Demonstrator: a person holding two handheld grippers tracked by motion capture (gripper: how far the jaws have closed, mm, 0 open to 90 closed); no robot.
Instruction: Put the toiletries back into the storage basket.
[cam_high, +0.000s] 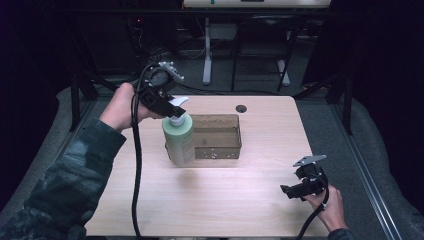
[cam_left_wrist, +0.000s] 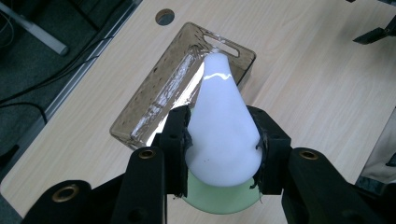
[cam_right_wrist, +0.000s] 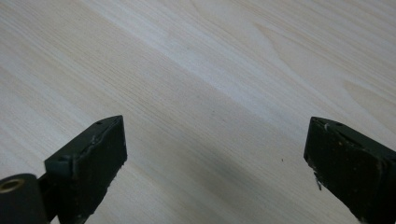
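Observation:
A pale green pump bottle (cam_high: 179, 137) stands on the wooden table (cam_high: 250, 200), right against the left end of a clear brownish bin (cam_high: 220, 136). My left gripper (cam_high: 169, 107) comes from above left and is shut on the bottle's white pump head (cam_left_wrist: 223, 126), one black pad on each side. The bottle's green shoulder (cam_left_wrist: 219, 198) peeks out beneath the head. Low over bare wood near the front right corner, my right gripper (cam_high: 287, 190) stands open, with nothing between its wide-apart jaws (cam_right_wrist: 215, 154).
The clear bin (cam_left_wrist: 182, 79) has a handle slot in its end wall and looks empty. A round cable hole (cam_high: 241, 108) sits in the table behind it. Table legs and cables (cam_high: 207, 55) lie on the dark floor beyond the far edge.

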